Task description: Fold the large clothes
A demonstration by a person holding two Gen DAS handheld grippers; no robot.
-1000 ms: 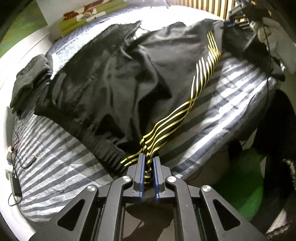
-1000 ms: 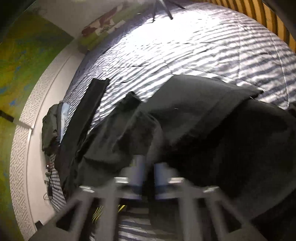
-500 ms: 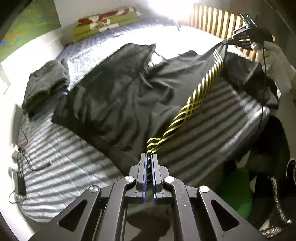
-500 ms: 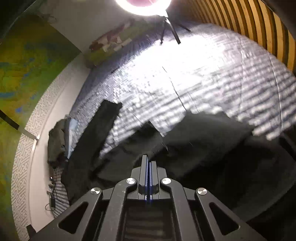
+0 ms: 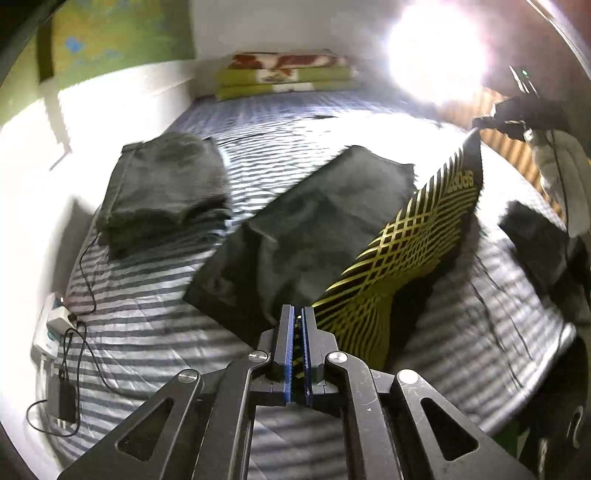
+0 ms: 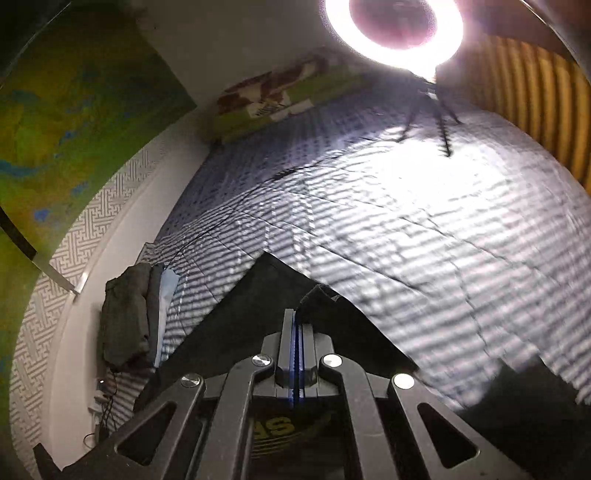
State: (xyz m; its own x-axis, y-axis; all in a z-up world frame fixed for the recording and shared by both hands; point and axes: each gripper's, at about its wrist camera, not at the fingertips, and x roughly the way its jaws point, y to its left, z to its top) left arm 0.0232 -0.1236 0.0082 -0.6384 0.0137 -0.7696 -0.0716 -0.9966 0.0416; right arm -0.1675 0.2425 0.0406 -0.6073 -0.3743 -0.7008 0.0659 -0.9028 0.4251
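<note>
Black track pants (image 5: 317,225) with yellow striping (image 5: 413,240) are lifted off the striped bed. My left gripper (image 5: 297,317) is shut on the yellow-striped edge at one end. In the left wrist view my right gripper (image 5: 480,123), held by a gloved hand (image 5: 543,155), pinches the other end at upper right. The striped panel stretches taut and twisted between them, and the rest hangs toward the bed. In the right wrist view my right gripper (image 6: 296,321) is shut on black cloth (image 6: 258,295), which drapes down below it.
A folded dark garment pile (image 5: 166,188) lies on the bed's left side, also in the right wrist view as the pile (image 6: 125,321). Folded green blankets (image 5: 284,75) sit at the head. A ring light (image 6: 393,29) glares. A power strip with cables (image 5: 59,321) lies by the wall.
Both grippers have risen, lifting the pants higher off the bed. The striped side has pulled taut and twisted, and the loose cloth has gathered into a narrower hanging panel.
</note>
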